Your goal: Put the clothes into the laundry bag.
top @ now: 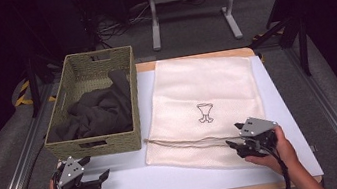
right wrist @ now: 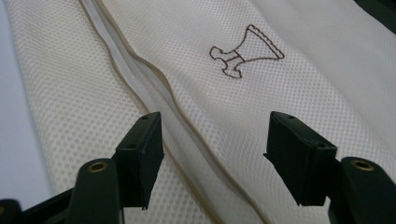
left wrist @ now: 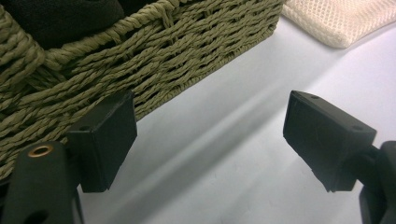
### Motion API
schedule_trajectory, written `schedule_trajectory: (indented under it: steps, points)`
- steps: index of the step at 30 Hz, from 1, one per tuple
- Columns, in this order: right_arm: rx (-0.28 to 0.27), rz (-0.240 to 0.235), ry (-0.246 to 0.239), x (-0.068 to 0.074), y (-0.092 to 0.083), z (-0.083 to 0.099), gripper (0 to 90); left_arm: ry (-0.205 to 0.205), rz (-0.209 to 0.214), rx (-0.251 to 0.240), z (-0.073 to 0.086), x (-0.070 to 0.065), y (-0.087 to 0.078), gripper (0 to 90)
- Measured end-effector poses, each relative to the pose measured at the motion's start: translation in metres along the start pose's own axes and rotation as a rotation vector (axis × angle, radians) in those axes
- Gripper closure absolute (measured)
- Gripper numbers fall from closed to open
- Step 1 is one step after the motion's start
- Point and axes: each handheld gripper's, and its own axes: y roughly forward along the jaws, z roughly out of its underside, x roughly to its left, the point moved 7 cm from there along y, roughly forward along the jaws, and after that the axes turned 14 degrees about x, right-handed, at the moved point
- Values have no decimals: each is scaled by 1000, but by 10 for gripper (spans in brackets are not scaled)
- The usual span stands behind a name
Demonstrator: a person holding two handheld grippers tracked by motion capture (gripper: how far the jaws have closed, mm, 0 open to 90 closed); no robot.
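Tools wait wide apart: right tool (top: 240,140) over the mesh bag (top: 201,89), left tool (top: 98,174) near the basket (top: 94,145). Grabbing both bag layers could keep it shut.

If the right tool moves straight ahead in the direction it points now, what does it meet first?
Most likely the cream mesh bag. The right tool is open, its jaws pointing over the bag's opening seam with the drawstring. How high it hovers above the cloth is unclear.
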Motion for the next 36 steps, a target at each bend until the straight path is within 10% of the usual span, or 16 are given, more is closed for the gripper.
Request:
schedule_trajectory:
  steps: [16,25,36]
  points:
    - [206,-54,-159,10,65,-41,430,17,20,-27,-4,-1,-5,167]
    - [189,-191,-88,10,78,-54,834,85,-14,-82,-26,-7,-29,158]
    - [18,-198,-101,16,49,-83,862,133,-60,-106,-74,5,-56,107]
